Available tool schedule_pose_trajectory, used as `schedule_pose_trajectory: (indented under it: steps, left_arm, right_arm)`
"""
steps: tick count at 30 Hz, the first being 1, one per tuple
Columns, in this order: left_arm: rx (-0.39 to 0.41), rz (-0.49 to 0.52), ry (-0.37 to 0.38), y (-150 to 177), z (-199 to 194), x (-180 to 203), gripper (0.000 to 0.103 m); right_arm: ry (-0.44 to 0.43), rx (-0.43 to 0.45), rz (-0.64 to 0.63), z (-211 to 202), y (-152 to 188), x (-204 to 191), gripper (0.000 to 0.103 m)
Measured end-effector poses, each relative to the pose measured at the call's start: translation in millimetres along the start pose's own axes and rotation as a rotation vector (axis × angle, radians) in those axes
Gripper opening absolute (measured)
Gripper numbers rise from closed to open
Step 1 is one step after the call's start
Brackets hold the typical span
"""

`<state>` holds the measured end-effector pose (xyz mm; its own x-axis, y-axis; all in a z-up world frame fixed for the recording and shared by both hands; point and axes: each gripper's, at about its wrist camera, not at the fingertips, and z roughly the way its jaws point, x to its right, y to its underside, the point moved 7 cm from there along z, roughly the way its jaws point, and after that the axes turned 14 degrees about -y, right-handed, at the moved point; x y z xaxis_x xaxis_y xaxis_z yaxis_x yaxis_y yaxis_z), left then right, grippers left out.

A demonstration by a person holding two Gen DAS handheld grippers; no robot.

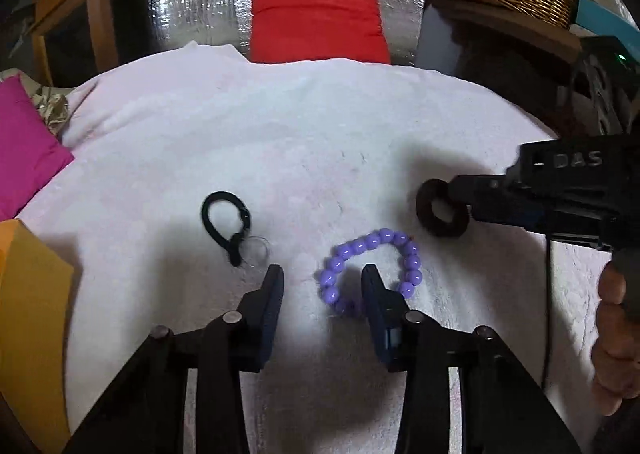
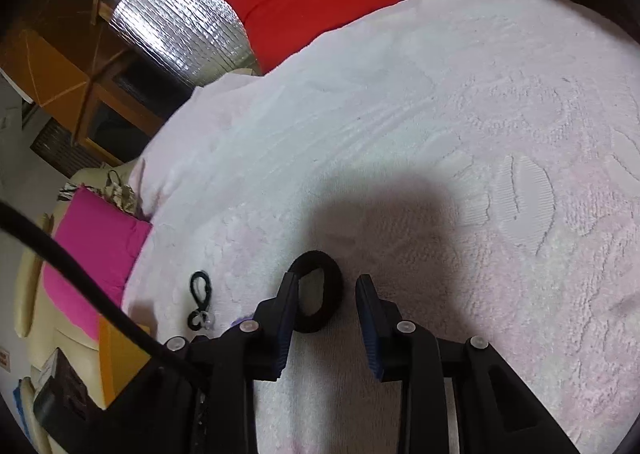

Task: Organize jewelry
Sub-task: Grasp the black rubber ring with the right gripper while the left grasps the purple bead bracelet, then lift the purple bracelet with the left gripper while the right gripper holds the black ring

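Purple bead bracelet (image 1: 372, 266) lies on white towel (image 1: 280, 141); left gripper (image 1: 322, 286) part open, left bead arc between its fingers, not pinched. Right gripper (image 2: 328, 294) part open, its left finger threaded through black ring (image 2: 318, 296); grip not established.

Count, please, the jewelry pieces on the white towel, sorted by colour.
Black: 2, a thin cord loop and a thick ring at the right claw
Purple: 1, a bead bracelet by the left claw
Total: 3
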<state>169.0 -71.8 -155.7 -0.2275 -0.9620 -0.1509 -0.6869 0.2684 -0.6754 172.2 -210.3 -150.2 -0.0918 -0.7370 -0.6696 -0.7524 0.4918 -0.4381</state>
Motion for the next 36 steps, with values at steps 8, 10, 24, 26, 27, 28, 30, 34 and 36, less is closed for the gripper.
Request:
schedule_pose_trajectory:
  steps: [8, 10, 24, 26, 27, 28, 30, 34, 36]
  left_arm:
    - [-0.034, 0.016, 0.061, 8, -6, 8, 0.010]
    - [-0.040, 0.014, 0.070, 10, -10, 8, 0.010]
    - [-0.100, 0.032, 0.095, 49, -49, -1, 0.009]
    - [-0.110, 0.046, 0.094, 59, -56, 0, 0.009]
    - [-0.114, 0.048, 0.096, 64, -60, -1, 0.009]
    - [-0.115, 0.050, 0.096, 67, -64, -1, 0.009]
    - [-0.114, 0.052, 0.093, 73, -70, -3, 0.009]
    - [-0.119, 0.041, 0.077, 81, -78, -8, 0.009]
    - [-0.124, 0.050, 0.065, 83, -75, -9, 0.009]
  right_arm:
    - [0.098, 0.011, -0.094, 12, 3, -6, 0.011]
    - [0.097, 0.010, -0.105, 8, 3, -7, 0.011]
    - [0.076, -0.054, -0.104, -46, 41, -1, 0.011]
    - [0.069, -0.067, -0.097, -52, 50, -1, 0.011]
    - [0.069, -0.075, -0.095, -56, 56, -1, 0.011]
    - [0.072, -0.079, -0.098, -60, 61, -1, 0.011]
    - [0.078, -0.079, -0.109, -68, 68, -1, 0.011]
    - [0.086, -0.081, -0.118, -88, 88, -1, 0.011]
    - [0.099, -0.090, -0.118, -94, 97, 0, 0.011]
